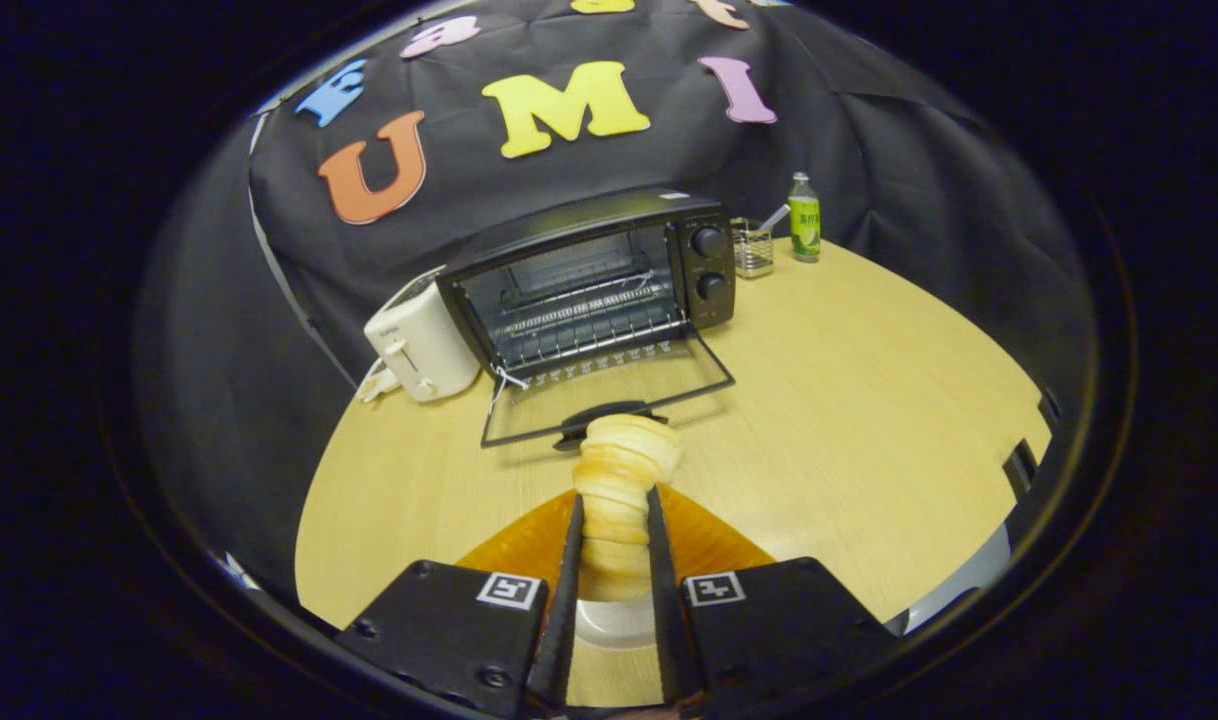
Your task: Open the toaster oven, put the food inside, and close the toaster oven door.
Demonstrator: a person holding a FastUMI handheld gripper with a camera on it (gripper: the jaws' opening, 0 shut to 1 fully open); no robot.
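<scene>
My gripper is shut on a pale ridged pastry, both fingers pressing its sides. The pastry sticks out ahead of the fingertips and hangs above an orange plate on the wooden table. Beyond it stands the black toaster oven with its glass door folded down flat toward me. The wire rack inside is bare. The door's black handle is partly hidden behind the pastry.
A white toaster sits to the left of the oven. To its right stand a small wire basket and a green bottle. Bare tabletop stretches to the right of the oven door.
</scene>
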